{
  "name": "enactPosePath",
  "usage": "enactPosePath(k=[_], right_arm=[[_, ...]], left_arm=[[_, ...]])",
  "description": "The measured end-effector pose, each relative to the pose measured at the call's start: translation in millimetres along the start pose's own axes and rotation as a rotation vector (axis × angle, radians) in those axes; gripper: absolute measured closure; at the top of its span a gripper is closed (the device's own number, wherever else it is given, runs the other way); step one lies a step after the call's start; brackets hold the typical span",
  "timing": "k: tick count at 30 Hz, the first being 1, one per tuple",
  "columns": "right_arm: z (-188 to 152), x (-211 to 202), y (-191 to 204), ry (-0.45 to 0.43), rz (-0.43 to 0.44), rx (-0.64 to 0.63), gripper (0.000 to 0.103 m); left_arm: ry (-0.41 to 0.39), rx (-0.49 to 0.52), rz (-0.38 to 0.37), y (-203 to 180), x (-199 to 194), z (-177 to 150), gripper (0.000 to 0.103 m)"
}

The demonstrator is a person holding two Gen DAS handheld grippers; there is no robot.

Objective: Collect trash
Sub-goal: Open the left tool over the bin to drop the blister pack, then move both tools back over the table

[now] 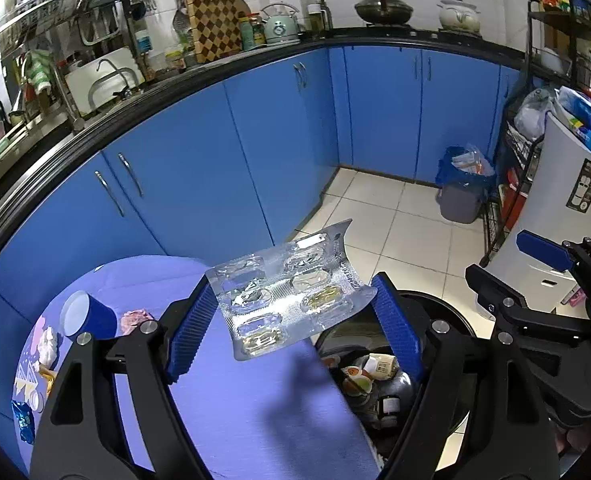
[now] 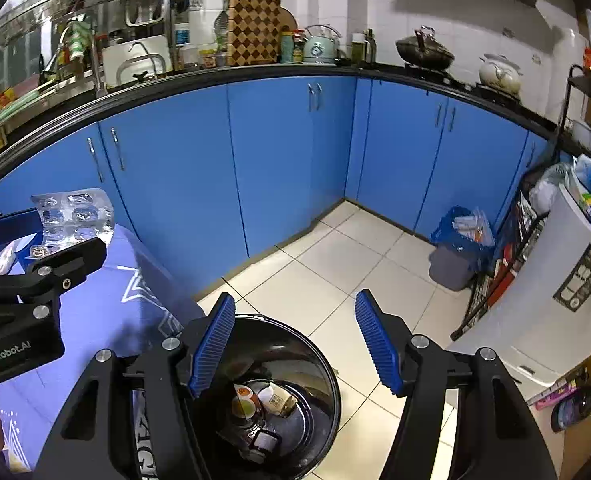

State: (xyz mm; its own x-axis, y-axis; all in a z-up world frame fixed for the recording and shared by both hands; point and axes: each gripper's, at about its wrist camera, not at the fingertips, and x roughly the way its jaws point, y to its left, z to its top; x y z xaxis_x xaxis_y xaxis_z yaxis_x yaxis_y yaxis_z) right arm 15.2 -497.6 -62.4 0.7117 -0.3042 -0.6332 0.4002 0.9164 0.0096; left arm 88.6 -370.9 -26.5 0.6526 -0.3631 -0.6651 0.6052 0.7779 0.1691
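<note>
My left gripper [image 1: 293, 286] is shut on a silver blister pack [image 1: 291, 292], pinching it across its width between the blue pads. The pack hangs over the edge of the purple-clothed table [image 1: 255, 408], next to the black bin [image 1: 443, 304] on the floor. In the right wrist view the blister pack [image 2: 73, 216] and left gripper [image 2: 51, 236] show at far left. My right gripper [image 2: 294, 300] stands open over the black bin [image 2: 323, 356] with nothing between its fingers. Cups and wrappers [image 2: 271, 400] lie in the bin. A blue paper cup [image 1: 89, 316], crumpled tissue [image 1: 49, 346] and a blue wrapper [image 1: 23, 420] lie on the table.
Blue cabinets [image 2: 287, 160] run along the back under a black counter. A grey bin with a blue bag [image 2: 455, 256] stands in the corner on the tiled floor. A wire rack [image 2: 499, 272] and a white appliance [image 2: 551, 292] stand on the right.
</note>
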Motion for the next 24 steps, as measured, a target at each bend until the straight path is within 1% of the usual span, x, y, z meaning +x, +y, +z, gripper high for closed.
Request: enactPosePath(k=[12,13,16,19,24], right_arm=[[-8,-3,-20,0.008,-0.027,0.028,0.042],[-9,-3,-22,0.009,-0.03,0.029,0.042],[-11,-4,-23,0.012,-0.043,0.027,0.042],[-12,-6,-24,0.014,-0.047,0.029,0.042],[-9,-15,-16,0.008,-0.033,0.021,0.042]], left_arm=[[-0.011,0.038,-0.025,-23,-2,5,0.02],[-0.008,0.036,-0.032,-23,-2,5,0.017],[-0.012,0.02,-0.032,-20,-5,5,0.003],[-0.018,0.012,-0.028,-17,-8,4,0.003],[-0.015,-0.012,0.0,-4,-16,-1,0.003]])
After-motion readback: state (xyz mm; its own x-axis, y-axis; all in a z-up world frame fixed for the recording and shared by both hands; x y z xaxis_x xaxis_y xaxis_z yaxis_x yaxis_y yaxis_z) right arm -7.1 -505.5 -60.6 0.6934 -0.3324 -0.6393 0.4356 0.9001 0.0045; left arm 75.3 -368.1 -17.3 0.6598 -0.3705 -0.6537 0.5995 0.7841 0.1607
